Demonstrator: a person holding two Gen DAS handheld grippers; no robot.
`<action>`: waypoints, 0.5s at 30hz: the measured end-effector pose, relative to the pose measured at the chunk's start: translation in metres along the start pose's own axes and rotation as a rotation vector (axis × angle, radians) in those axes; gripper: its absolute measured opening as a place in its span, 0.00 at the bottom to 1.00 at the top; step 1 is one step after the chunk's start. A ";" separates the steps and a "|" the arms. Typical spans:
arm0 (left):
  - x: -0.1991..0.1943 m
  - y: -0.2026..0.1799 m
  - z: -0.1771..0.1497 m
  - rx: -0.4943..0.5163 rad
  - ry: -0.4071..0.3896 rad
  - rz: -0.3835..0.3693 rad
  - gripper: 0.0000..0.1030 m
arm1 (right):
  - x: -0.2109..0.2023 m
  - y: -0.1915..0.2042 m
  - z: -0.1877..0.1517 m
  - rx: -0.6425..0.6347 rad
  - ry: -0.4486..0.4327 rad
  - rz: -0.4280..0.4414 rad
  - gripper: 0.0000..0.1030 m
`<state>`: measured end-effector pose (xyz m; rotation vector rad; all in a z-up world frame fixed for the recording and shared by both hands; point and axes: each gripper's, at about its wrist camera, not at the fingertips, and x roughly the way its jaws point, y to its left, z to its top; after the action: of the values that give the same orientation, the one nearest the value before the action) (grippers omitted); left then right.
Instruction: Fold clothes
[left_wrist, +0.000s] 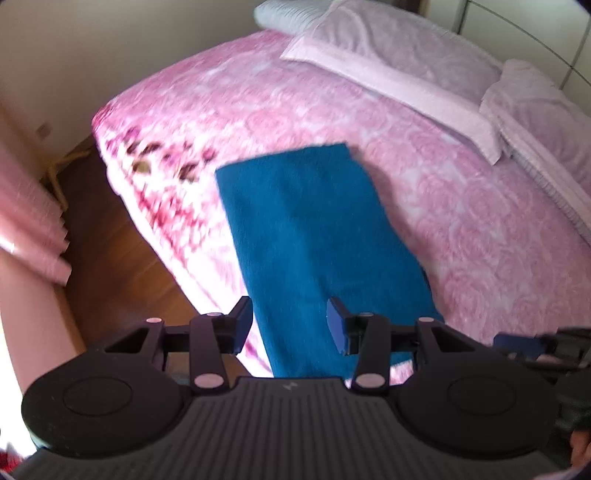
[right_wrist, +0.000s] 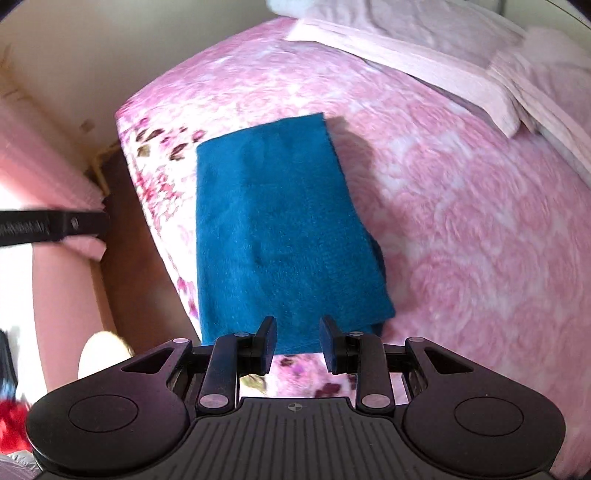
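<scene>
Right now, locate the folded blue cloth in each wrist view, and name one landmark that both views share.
Left wrist view: the folded blue cloth lies centre frame on the pink bedspread, running down to the hand-held gripper.
Right wrist view: the folded blue cloth lies centre-left, near the bed's left edge.
Shared landmark: the pale pink pillow, upper right in both views.

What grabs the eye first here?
The teal cloth, folded into a long rectangle, lies near the edge of the pink floral bed. Pale pillows sit at the far end. Both grippers, left and right, hang over the cloth's near end, jaws apart, holding nothing.
</scene>
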<state>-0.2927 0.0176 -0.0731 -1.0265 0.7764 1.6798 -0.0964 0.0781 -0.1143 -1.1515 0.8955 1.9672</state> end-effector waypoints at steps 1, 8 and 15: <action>-0.001 -0.003 -0.006 -0.014 0.006 0.008 0.39 | -0.001 -0.005 -0.002 -0.006 0.005 0.004 0.29; 0.000 -0.021 -0.033 -0.083 0.026 0.052 0.39 | 0.001 -0.039 -0.016 -0.037 0.048 0.048 0.29; 0.035 -0.023 -0.060 -0.143 0.019 -0.025 0.43 | 0.021 -0.087 -0.020 0.068 0.035 0.137 0.29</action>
<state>-0.2599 -0.0124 -0.1319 -1.1478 0.6605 1.7257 -0.0240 0.1124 -0.1599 -1.1156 1.0765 2.0139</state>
